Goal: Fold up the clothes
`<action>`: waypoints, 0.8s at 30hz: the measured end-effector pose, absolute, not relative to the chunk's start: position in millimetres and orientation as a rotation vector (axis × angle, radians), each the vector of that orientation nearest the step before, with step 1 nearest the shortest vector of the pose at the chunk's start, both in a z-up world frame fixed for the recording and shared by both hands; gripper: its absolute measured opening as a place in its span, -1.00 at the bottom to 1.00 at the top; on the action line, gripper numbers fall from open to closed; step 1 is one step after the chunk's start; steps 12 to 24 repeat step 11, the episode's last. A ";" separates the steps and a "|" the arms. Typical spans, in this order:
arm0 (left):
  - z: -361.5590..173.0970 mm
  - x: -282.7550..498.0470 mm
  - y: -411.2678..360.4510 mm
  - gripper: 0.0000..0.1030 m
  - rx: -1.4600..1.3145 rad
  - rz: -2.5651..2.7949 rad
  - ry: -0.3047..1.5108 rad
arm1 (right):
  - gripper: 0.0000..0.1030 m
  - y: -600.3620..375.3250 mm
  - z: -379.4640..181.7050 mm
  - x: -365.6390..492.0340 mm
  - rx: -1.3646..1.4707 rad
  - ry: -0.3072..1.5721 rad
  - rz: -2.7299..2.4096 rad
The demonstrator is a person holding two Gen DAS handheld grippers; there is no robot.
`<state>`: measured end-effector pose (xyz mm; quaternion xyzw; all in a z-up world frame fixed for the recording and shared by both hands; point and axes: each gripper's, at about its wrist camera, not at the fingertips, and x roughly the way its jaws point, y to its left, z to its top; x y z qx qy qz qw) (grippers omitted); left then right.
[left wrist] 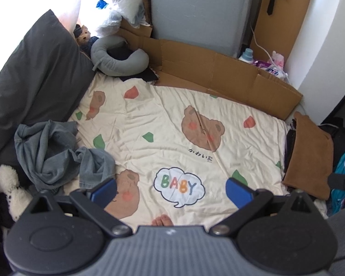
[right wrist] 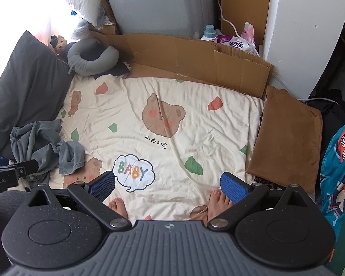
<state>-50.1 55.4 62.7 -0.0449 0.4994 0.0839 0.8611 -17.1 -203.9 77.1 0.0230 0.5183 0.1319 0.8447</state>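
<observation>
Your work surface is a cream bed sheet [left wrist: 172,119] printed with bears and a "BABY" bubble. On it at the left edge lies 1 crumpled grey garment [left wrist: 57,154]; a brown cushion [right wrist: 287,135] rests along its right edge, a grey neck pillow [left wrist: 117,57] at the far-left corner

A crumpled grey-blue garment [left wrist: 57,154] lies in a loose heap at the left edge of the bed, on the cream bear-print sheet [left wrist: 172,119]. Its cloth looks faded and soft, bunched into deep folds and ridges, with no part spread flat. One hemmed end trails toward the near side and rests over the edge of a printed bear face. The far side of the heap lies just beside the dark grey pillow [left wrist: 34,76]. What kind of garment it is cannot be told.
</observation>
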 end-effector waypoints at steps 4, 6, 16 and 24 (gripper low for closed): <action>61.7 -51.8 60.1 0.98 -0.102 0.169 1.049 | 0.96 -206.8 76.5 -15.9 0.062 1.097 0.275; 61.5 -50.9 62.1 0.98 -0.108 0.165 1.055 | 0.96 -206.7 76.6 -16.3 0.060 1.094 0.272; 62.4 -51.3 63.4 0.98 -0.104 0.177 1.053 | 0.96 -205.1 76.2 -16.1 0.039 1.096 0.268; 62.4 -51.3 63.4 0.98 -0.104 0.177 1.053 | 0.96 -205.1 76.2 -16.1 0.039 1.096 0.268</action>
